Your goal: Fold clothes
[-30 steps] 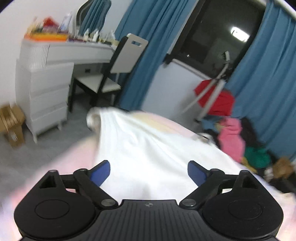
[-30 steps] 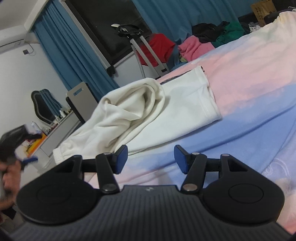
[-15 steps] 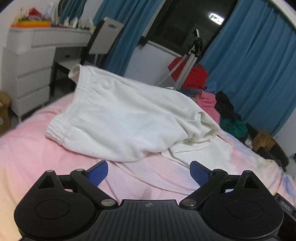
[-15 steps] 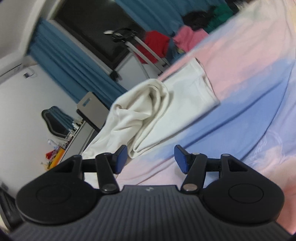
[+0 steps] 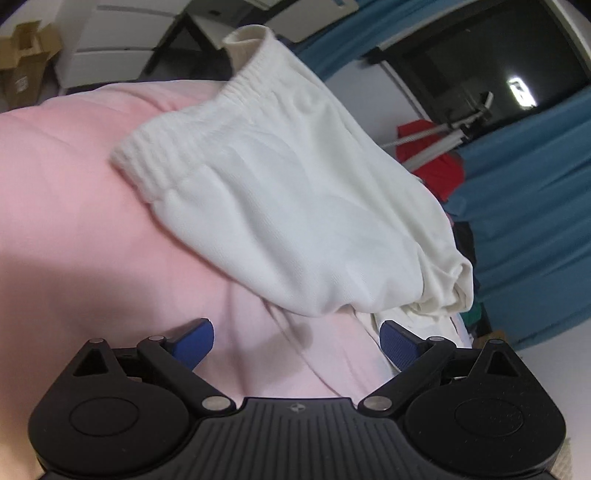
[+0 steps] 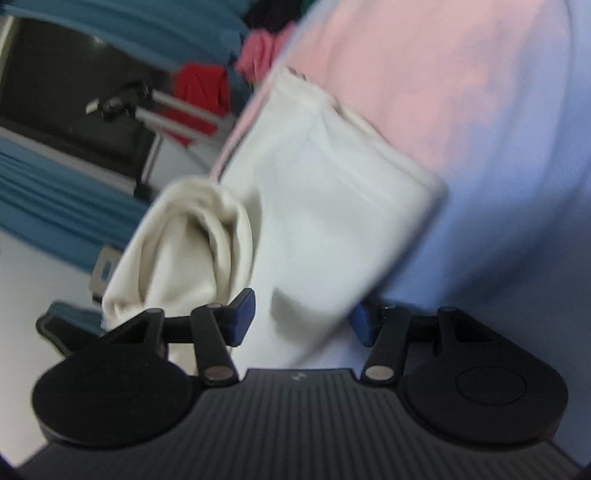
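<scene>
White shorts on bed | left tongs open, empty, tilted down | right tongs apparently straddling cloth, unpinched

Shorts lay on the bedspread, waistband end toward the drawers beyond the bed, bunched leg folded over the flat leg, clothes heap behind on the floor, tripod before the curtain.

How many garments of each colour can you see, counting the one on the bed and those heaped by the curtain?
White: 1, the shorts on the bed
Red: 1
Pink: 1
Black: 1
Total: 4
</scene>
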`<control>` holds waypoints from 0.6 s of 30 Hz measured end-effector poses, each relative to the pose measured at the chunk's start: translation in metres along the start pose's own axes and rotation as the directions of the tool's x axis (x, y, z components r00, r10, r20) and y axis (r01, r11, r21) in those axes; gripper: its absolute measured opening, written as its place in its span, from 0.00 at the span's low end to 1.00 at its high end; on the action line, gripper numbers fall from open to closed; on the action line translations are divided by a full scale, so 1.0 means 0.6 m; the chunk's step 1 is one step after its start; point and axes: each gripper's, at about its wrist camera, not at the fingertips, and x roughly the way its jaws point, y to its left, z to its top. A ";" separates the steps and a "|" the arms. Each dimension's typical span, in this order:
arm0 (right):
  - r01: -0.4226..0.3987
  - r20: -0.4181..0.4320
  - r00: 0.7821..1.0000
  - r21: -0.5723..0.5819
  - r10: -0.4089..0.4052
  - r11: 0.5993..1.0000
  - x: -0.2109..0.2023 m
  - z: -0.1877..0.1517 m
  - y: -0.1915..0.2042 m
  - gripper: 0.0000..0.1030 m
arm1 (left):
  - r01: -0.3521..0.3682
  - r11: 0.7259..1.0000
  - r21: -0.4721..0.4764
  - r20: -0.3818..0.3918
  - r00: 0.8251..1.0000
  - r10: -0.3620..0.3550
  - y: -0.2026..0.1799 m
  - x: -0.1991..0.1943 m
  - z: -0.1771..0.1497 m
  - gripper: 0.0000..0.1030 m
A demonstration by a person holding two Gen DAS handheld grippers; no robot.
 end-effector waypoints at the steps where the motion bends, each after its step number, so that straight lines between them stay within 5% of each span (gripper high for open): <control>1: -0.001 0.023 1.000 -0.010 0.001 1.000 0.005 0.001 0.005 0.56 | 0.008 1.000 0.005 0.003 1.000 -0.008 -0.001 0.004 0.001 0.95; 5: -0.016 0.123 0.992 -0.027 0.020 0.999 0.003 0.007 0.019 0.54 | 0.023 1.000 -0.020 0.015 1.000 -0.023 0.008 0.018 0.009 0.95; 9: 0.090 0.093 0.992 -0.111 -0.080 0.990 0.040 0.014 0.030 0.51 | 0.038 0.999 -0.021 0.026 0.999 -0.037 0.011 0.024 0.006 0.95; 10: 0.115 0.090 0.991 -0.140 -0.103 0.983 0.047 0.016 0.037 0.47 | 0.040 0.999 -0.012 0.032 0.999 -0.040 0.011 0.024 0.006 0.95; 11: 0.127 0.096 0.989 -0.156 -0.112 0.980 0.047 0.022 0.047 0.28 | 0.043 0.999 -0.005 0.036 0.998 -0.043 0.010 0.025 0.006 0.95; 13: 0.122 0.098 0.989 -0.143 -0.109 0.982 0.038 0.042 0.057 0.13 | 0.048 0.999 0.005 0.047 0.998 -0.048 0.006 0.027 0.007 0.95; 18: 0.090 0.157 0.986 -0.198 -0.059 0.976 -0.015 0.100 0.097 0.09 | 0.048 0.999 0.019 0.080 0.996 -0.049 0.001 0.025 0.020 0.95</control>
